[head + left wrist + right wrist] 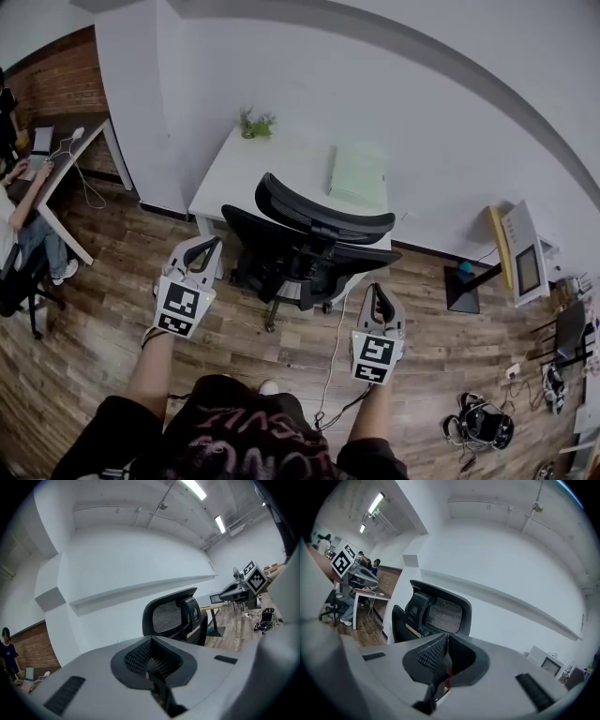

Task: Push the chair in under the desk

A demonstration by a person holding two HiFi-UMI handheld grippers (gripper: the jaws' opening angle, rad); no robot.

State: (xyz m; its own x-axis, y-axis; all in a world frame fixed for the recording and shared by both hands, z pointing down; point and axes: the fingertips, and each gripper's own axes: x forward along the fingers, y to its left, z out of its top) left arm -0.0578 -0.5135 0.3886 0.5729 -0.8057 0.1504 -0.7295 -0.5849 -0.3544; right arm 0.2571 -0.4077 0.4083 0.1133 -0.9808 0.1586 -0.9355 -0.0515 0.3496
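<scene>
A black mesh-backed office chair [309, 239] stands in front of the white desk [281, 164], its backrest turned towards me. My left gripper [202, 251] hangs shut and empty just left of the chair's back, short of touching it. On the chair's right, my right gripper [382, 302] is also shut and holds nothing, a little nearer to me. In the left gripper view the left gripper [151, 667] has its jaws together, with the chair's headrest [168, 616] beyond them. The right gripper view shows the right gripper [443, 660] with jaws together below the headrest [440, 613].
A pale green box [358, 173] and a small plant [255, 124] sit on the desk against the white wall. A person [23, 202] sits at another desk at far left. A white device [525, 248], a cable [333, 352] and a headset [478, 422] lie to the right on the wooden floor.
</scene>
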